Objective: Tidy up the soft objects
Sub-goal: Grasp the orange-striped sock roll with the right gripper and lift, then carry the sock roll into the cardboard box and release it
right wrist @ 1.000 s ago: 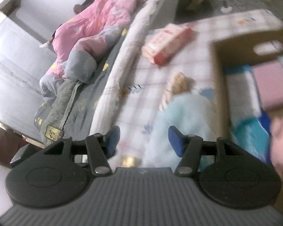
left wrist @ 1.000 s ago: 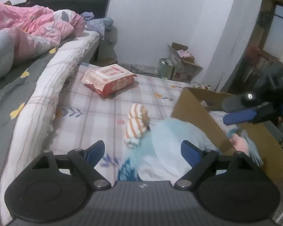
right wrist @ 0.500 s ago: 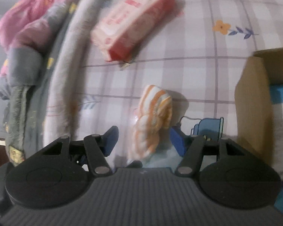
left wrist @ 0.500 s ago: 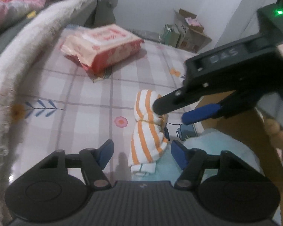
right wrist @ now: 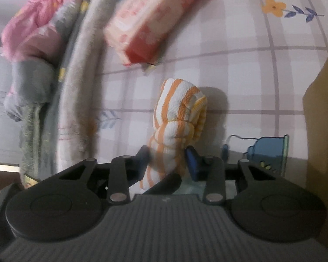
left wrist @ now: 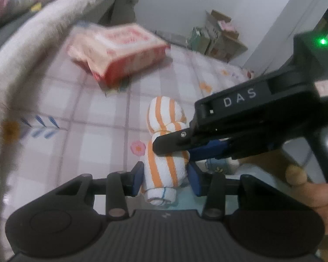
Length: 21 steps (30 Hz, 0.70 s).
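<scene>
A rolled grey-white blanket edge [left wrist: 21, 65] runs along the left side of the checked bed sheet [left wrist: 87, 113], with a pink quilt [right wrist: 37, 15] heaped beyond it. Toward the far left part of the sheet lies a pink-and-red pack of wipes [left wrist: 120, 50], well apart from the rolled orange-striped towel [left wrist: 166, 144], which lies on the open middle of the sheet with bare cloth on its left. The left gripper [left wrist: 165, 180] has its blue pads clamped on the towel's near end. The right gripper [right wrist: 167, 157] reaches in from the right, crossing above the left one; its jaws are closing with the towel's middle between them, the pads touching the cloth. To the right a cardboard box wall [right wrist: 323, 109] stands near the towel, narrowing the room on that side, with a pale blue cloth [left wrist: 218, 198] just below the grippers.
</scene>
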{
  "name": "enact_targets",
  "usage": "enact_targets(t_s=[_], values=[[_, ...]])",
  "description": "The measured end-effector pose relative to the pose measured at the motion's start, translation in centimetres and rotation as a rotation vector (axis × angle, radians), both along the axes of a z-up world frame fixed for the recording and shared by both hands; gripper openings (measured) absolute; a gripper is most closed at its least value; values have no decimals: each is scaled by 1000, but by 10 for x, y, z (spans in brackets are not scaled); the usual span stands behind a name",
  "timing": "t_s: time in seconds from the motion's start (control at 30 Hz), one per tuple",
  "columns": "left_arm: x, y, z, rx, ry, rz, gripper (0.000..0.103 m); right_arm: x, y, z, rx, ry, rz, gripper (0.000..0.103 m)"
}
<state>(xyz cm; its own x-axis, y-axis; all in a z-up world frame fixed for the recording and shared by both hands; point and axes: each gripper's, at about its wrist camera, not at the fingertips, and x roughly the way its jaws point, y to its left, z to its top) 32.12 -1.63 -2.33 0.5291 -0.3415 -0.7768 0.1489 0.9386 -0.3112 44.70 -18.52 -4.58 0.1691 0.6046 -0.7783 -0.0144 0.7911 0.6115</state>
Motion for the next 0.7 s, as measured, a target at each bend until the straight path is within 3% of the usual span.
enact_targets(t_s=[0.23,0.43,0.57,0.7], values=[[-43,-4,75,48,-149,-6,44,-45,-5,78,65,-179,44,35],[-95,-49,138,16,-277,-93,43,-105,-72,154,70,-299,13,35],[-125,-94,156,-16,-323,-201,43,-149,-131,181,43,-335,-37,35],[-144,-139,153,-64,-296,-303,43,-189,-189,181,1,-320,-94,35]])
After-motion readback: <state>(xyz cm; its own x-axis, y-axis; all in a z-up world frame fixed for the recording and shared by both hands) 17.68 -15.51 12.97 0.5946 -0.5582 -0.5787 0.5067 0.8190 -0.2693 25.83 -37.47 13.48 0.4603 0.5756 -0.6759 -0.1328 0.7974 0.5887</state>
